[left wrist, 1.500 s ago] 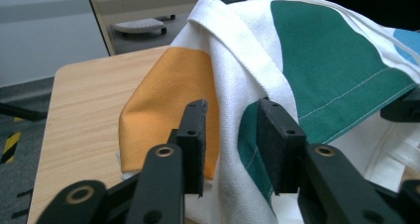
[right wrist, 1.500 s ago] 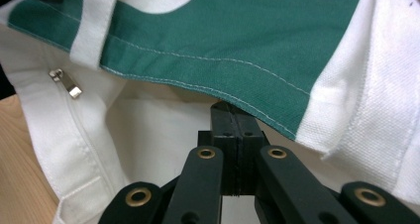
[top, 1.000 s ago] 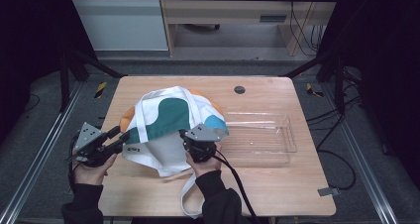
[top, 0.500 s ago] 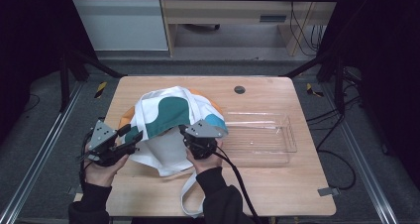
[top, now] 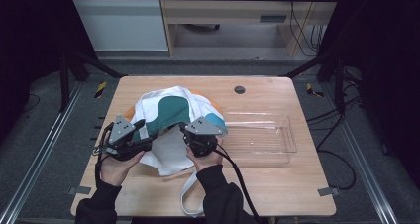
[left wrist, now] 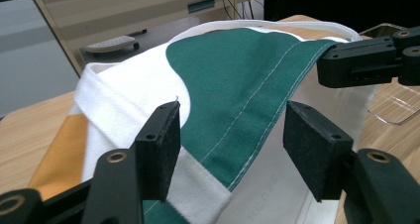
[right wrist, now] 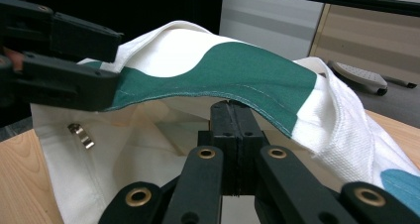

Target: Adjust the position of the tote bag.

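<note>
Clearly the move ahead turns on the hem of the tote bag (top: 171, 117), the green-and-white cloth bag lying on the left half of the table (top: 277, 184), beside a clear plastic tray (top: 262, 137) on its right. The bag's mouth faces the person, and its upper hem (left wrist: 257, 130) runs as a stitched band from one tool to the other (roughly across the table, left to right).

The right tool (right wrist: 231, 135) has its jaws pressed fully together on the right end of that hem, holding it raised off the lower layer. The left tool (left wrist: 233, 144) has just been opening: its two pads stand well apart with the hem lying in the gap between them, and neither pad presses on the cloth.

So the hem lies straight ahead of the left tool, already between its jaws, and that hand is the one placed to take or leave the left end. A loose white strap (top: 190, 196) trails toward the table's near edge.
</note>
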